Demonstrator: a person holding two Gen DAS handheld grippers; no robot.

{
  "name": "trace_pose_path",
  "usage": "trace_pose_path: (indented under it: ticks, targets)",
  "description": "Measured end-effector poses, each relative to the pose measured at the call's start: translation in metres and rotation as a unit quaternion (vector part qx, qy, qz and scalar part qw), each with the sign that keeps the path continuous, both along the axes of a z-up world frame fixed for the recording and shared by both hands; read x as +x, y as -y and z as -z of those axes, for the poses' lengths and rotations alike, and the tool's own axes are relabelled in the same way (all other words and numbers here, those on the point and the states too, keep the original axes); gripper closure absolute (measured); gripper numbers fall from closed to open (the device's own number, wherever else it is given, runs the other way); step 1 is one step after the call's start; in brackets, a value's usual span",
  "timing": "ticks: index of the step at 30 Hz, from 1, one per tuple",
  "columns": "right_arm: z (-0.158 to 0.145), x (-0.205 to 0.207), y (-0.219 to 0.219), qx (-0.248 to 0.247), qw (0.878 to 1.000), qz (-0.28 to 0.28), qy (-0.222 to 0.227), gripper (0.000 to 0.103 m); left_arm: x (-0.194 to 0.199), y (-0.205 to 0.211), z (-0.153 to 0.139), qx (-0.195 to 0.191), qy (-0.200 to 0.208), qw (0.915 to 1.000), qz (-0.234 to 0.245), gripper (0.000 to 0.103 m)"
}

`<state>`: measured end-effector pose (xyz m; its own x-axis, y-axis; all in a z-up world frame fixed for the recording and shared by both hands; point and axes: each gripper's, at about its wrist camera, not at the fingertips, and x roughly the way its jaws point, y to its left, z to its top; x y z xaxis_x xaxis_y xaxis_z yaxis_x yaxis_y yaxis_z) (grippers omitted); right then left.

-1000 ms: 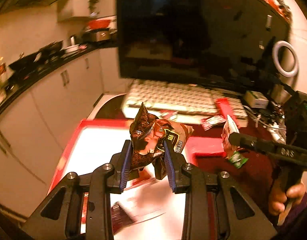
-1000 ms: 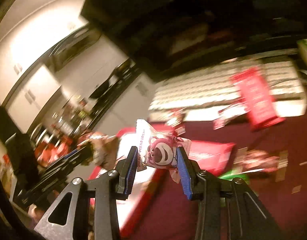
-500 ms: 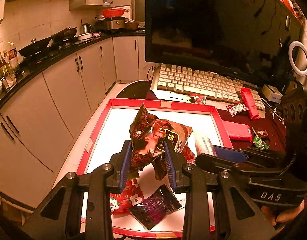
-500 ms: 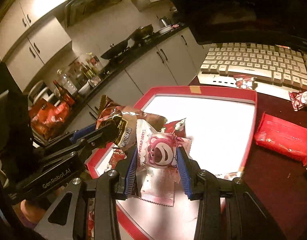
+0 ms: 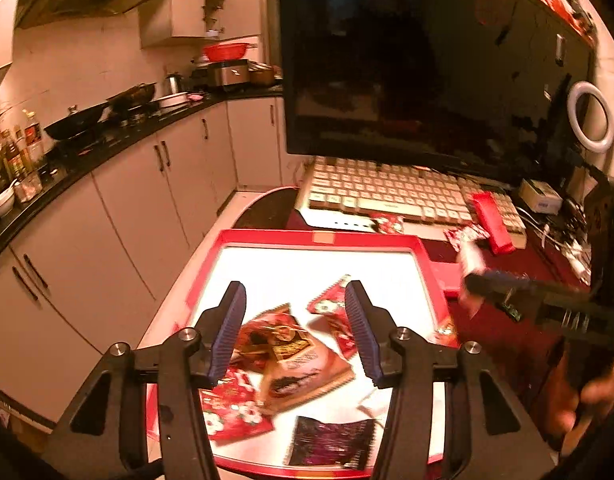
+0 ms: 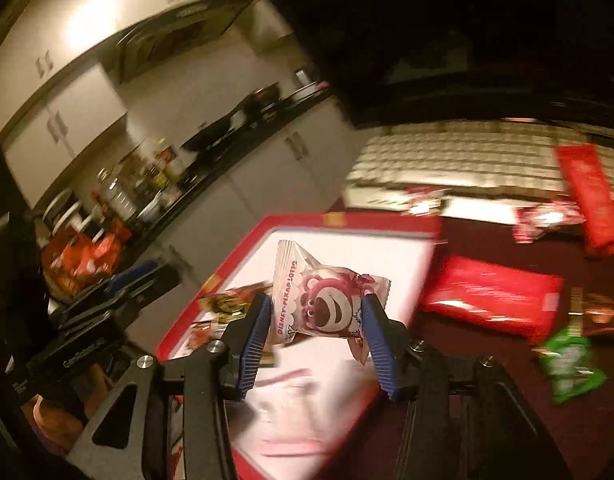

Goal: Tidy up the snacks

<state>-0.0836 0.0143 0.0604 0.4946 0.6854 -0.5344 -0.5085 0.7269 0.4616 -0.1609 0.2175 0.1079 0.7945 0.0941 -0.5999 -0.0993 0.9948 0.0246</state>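
Note:
My left gripper (image 5: 293, 330) is open and empty above the red-rimmed white tray (image 5: 319, 237). Under it on the tray lies the brown snack packet (image 5: 295, 360), among red packets (image 5: 235, 412) and a dark packet (image 5: 333, 442). My right gripper (image 6: 317, 316) is shut on a pink bear candy packet (image 6: 327, 300) and holds it over the tray's right part (image 6: 347, 224). The right gripper also shows in the left wrist view (image 5: 507, 284), at the tray's right rim, blurred.
A white keyboard (image 5: 403, 196) and a dark monitor (image 5: 427, 60) stand behind the tray. Red packets (image 6: 491, 296), a long red bar (image 5: 491, 216) and a green packet (image 6: 569, 360) lie on the dark red tabletop to the right. Kitchen cabinets (image 5: 119, 208) lie left.
My left gripper opened and dropped the brown packet onto the tray. My right gripper, still holding the bear packet, swung toward the tray's right side.

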Motion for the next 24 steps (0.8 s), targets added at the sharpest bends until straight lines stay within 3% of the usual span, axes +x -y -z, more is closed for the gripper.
trace_pose_path:
  ticks: [7,13,17,24]
  targets:
    - [0.005,0.011,0.119,-0.008,0.992,0.122,-0.004,0.048,0.011,0.045,0.011,0.013,-0.027,0.9981,0.054,0.053]
    - [0.01,0.016,0.207,-0.025,0.981,0.191,-0.035,0.048,0.021,0.085,0.018,0.028,-0.044,0.9939,0.097,0.044]
    - [0.013,0.017,0.214,-0.052,0.981,0.185,-0.038,0.045,0.023,0.104,0.021,0.034,-0.054,0.9914,0.114,0.044]
    - [0.028,0.01,0.186,-0.092,0.986,0.13,-0.037,0.045,0.024,0.133,0.029,0.043,-0.074,0.9859,0.144,0.044]
